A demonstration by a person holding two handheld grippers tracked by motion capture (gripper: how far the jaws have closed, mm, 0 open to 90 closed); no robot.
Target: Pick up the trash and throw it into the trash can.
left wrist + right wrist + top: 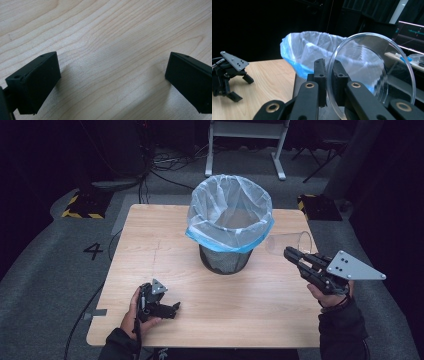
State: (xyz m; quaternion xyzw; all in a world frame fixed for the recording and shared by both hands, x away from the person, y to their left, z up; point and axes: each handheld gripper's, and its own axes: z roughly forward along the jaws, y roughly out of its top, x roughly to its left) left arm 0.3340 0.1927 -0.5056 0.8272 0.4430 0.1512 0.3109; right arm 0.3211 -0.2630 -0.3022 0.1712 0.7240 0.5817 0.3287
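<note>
Right tongs (292, 254) raised, pinching a clear plastic cup (290, 243) by its rim.
Left tongs (172, 309) rest agape on the pale wooden worktop (260, 310).

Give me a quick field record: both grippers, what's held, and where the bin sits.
right gripper: shut on the clear plastic cup's rim, cup on its side, beside the bin's rim
left gripper: open, jaws apart, low over bare wood
bin: black mesh, blue-white liner, upright mid-table
table: light wood
</note>
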